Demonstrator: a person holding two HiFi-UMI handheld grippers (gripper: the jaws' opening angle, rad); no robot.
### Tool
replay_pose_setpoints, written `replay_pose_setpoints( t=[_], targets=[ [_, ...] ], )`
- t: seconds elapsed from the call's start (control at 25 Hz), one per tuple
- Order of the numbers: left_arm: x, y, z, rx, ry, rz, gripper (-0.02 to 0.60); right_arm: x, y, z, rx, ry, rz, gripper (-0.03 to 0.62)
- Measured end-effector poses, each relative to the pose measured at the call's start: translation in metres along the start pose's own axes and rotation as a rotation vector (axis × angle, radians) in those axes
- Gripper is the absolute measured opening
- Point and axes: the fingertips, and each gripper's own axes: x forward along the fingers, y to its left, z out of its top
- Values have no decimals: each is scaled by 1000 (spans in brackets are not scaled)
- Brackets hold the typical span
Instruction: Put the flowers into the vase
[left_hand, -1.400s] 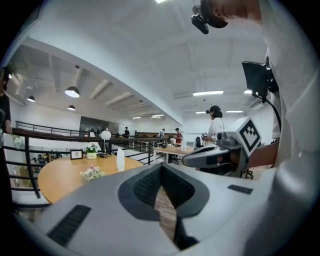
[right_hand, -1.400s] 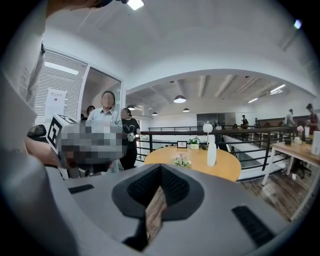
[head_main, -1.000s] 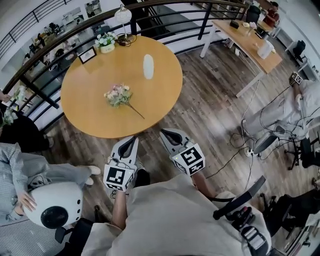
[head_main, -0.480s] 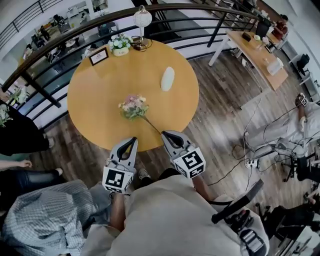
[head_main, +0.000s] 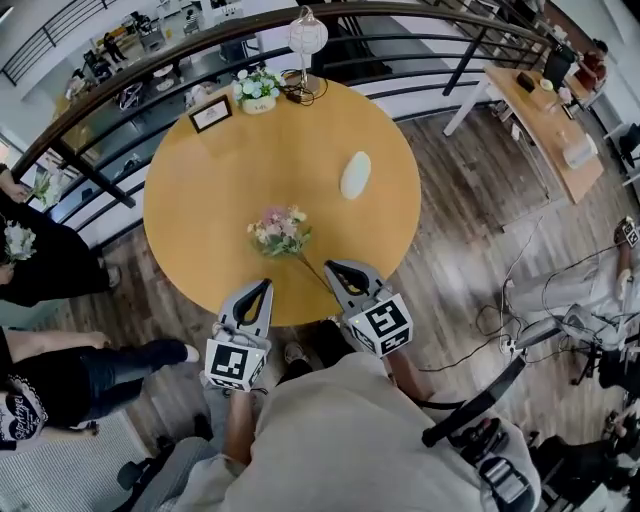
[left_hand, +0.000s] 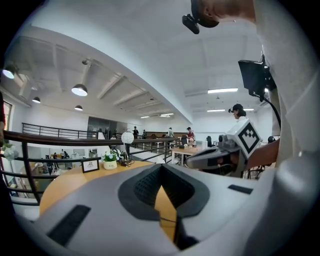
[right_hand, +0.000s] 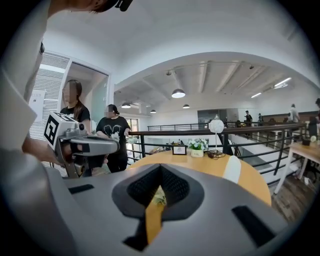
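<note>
At the bench's near edge, left tool and right tool were closed, empty: approach phase, apparently. Next, one would need opening over the flowers.

The left gripper is seen with jaws closed together, nothing held between them. The orange tabletop of a round table is seen through the gap below the tips. At the table's far edge a picture frame, a small potted plant and a globe lamp are lined up beside a dark railing. The right gripper is seen at right, roughly level, with its marker cube behind it. Round ceiling lamps are lit overhead.
</note>
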Motion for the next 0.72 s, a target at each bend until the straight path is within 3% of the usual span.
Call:
replay_pose_setpoints(
  t=[0.28,0.52,0.6,0.72],
  targets=[
    [51,16,11,5,8,43,6,27,-47,11,1,-27,42,8],
    [63,28,9,6,27,99,6,49,-55,2,13,19,127,9],
    [63,30,7,-3,35,113,6,57,-49,-11,26,79,179,65],
    [58,37,2,-23,49,119,6,71,-30,-38,47,204,261,234]
  ],
)
